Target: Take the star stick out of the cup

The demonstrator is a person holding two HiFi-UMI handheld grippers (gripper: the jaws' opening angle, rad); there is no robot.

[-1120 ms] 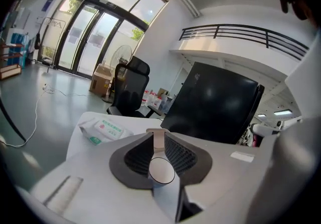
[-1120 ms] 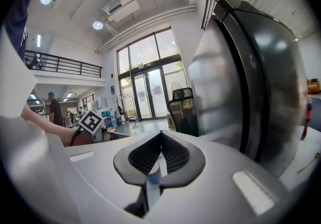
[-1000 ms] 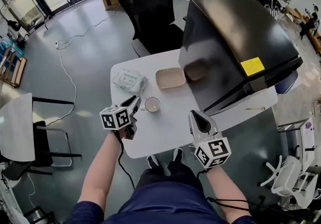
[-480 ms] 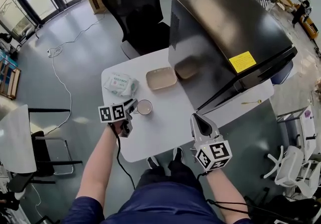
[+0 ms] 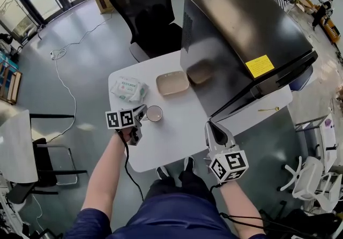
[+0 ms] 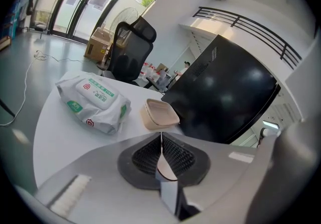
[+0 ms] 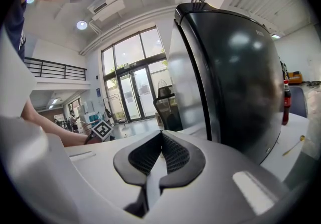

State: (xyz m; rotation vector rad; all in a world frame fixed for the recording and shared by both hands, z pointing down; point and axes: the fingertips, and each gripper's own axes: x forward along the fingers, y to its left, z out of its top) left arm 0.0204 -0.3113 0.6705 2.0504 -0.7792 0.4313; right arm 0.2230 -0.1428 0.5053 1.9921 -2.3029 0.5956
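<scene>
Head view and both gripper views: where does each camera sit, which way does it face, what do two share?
Head view: on the person's head, steeply down at the white table; both forearms, left gripper at the cup, right gripper.
Left gripper view: on the left gripper, along its jaws, apparently shut on the cup's rim, toward wipes pack and tray.
Right gripper view: on the right gripper, low across the table; shut jaws, person's left forearm.
Shared: all show the black cabinet.

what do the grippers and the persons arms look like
The left gripper and right gripper are light grey plastic with black ribbed pads on the jaws and a white cube of black square markers. A black cable trails from the left one. Forearms are bare below a dark blue top.
</scene>
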